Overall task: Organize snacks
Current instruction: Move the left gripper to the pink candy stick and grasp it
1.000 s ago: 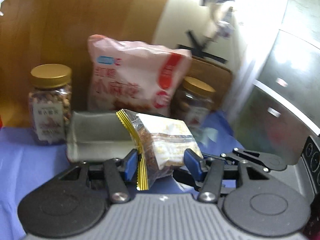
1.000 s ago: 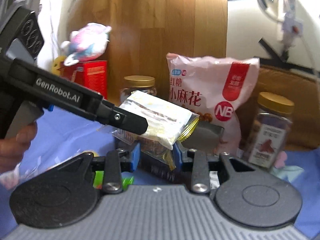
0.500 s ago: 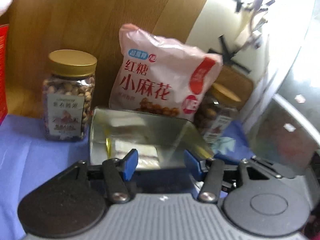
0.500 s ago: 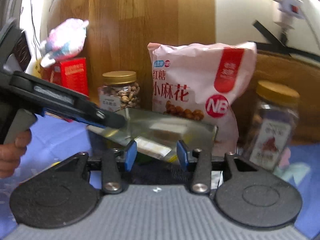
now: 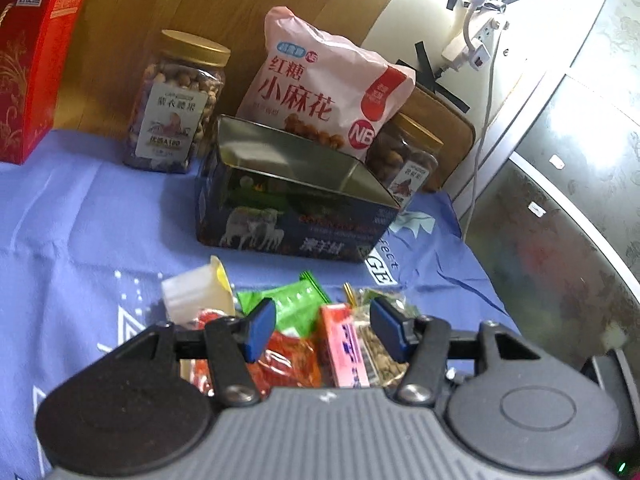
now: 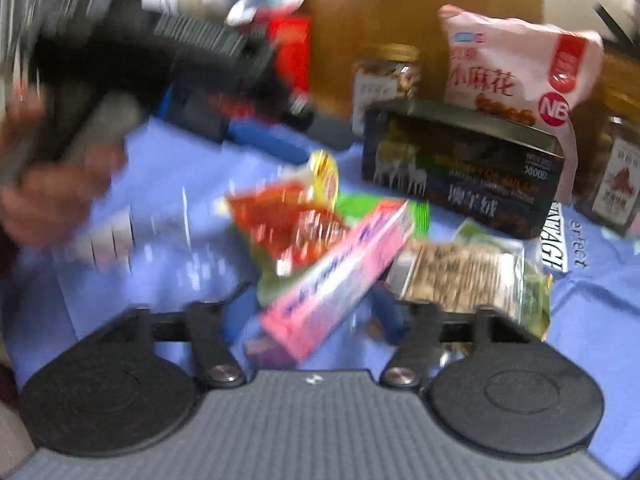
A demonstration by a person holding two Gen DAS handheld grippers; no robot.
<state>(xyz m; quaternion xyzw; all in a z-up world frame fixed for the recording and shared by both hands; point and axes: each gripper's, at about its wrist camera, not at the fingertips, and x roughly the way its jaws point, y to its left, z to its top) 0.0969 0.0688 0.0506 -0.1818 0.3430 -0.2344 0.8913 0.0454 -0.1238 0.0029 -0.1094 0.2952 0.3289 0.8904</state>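
Observation:
An open dark tin (image 5: 296, 216) with sheep on its side stands on the blue cloth; its near wall hides what is inside. In front of it lies a pile of snacks: a white jelly cup (image 5: 196, 296), a green packet (image 5: 296, 300), a red packet (image 5: 288, 364), a pink box (image 5: 344, 348) and a nut packet (image 5: 380, 356). My left gripper (image 5: 325, 330) hovers over the pile, jaws opening, gripping nothing. In the blurred right wrist view my right gripper (image 6: 310, 314) is open, with the pink box's (image 6: 344, 272) near end lying between its fingers, not pressed.
Behind the tin stand a gold-lidded nut jar (image 5: 176, 108), a big pink bag (image 5: 320, 92) and a second jar (image 5: 404, 164), against a wooden panel. A red carton (image 5: 32, 80) is at far left. A hand (image 6: 52, 184) holds the left gripper (image 6: 280, 128).
A second ago both grippers held a clear snack packet above the tin. It went into the tin, and both have since drawn back and down to the pile.

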